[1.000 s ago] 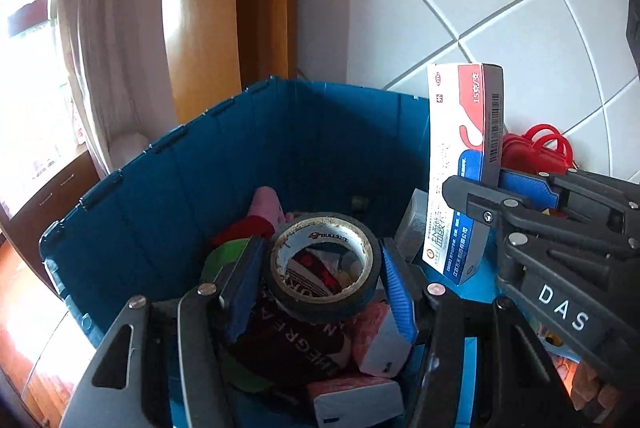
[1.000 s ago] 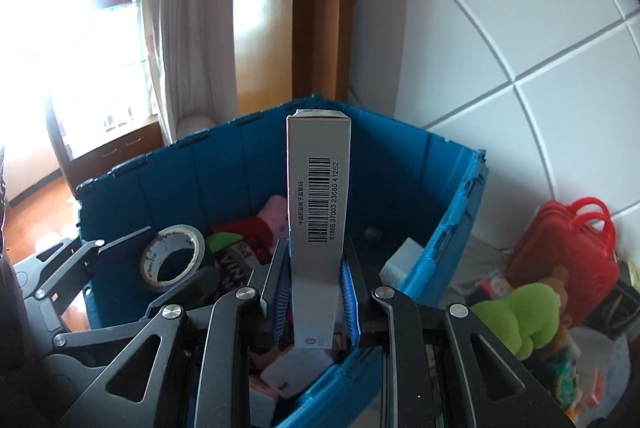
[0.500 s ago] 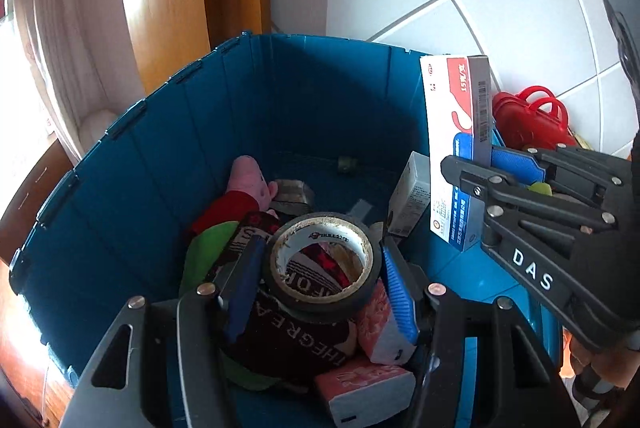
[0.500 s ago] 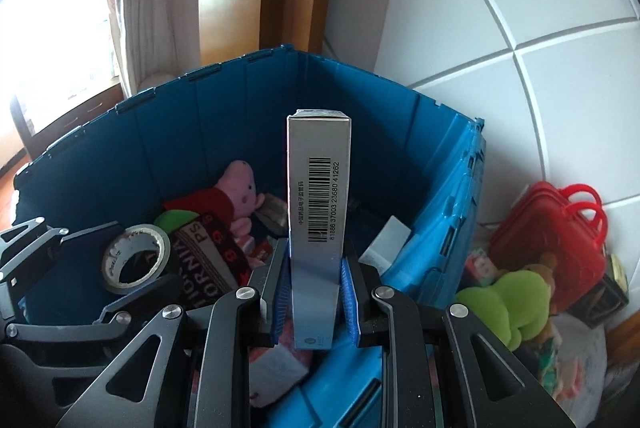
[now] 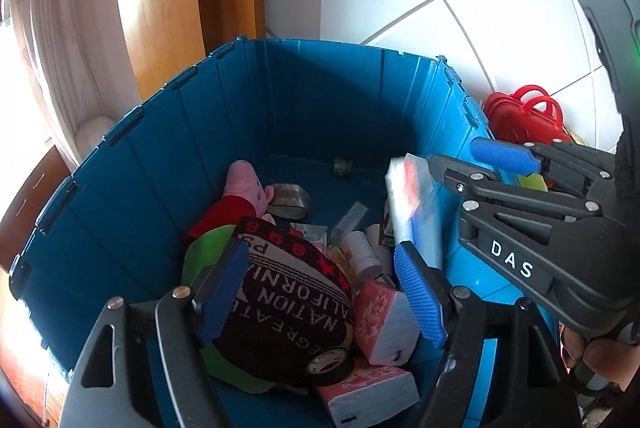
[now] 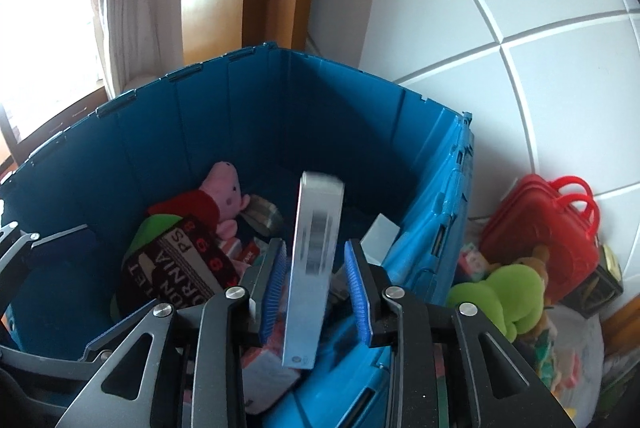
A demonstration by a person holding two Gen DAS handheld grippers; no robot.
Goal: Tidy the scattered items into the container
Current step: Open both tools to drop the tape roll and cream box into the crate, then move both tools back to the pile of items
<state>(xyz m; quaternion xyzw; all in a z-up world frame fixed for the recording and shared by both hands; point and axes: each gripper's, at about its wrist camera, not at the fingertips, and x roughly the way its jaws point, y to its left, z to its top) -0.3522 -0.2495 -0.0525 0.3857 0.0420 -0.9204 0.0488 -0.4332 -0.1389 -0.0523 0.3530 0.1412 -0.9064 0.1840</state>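
A deep blue bin (image 5: 160, 96) lies below both grippers. My left gripper (image 5: 320, 292) hangs over its contents, jaws opening with nothing between them. The black tape roll (image 5: 330, 364) lies loose on the pile beneath it. My right gripper (image 6: 316, 288) is opening too. The tall red, white and blue box (image 6: 316, 268) stands blurred between its blue pads (image 6: 274, 288) with a gap on each side, dropping into the bin (image 6: 200, 72). In the left wrist view the same box (image 5: 412, 204) tilts by the bin's right wall, in front of the right gripper (image 5: 460, 156).
Inside the bin are a pink pig plush (image 5: 244, 184), a dark lettered cloth (image 5: 288, 292), pink packets (image 5: 380, 320) and a small white bottle (image 5: 362, 256). Outside, to the right, a red toy case (image 6: 540, 228) and a green plush (image 6: 500, 296) lie on white tiles.
Both pairs of jaws have widened. The tape roll left the left gripper and dropped onto the pile. The box slid down out of the right gripper's hold.
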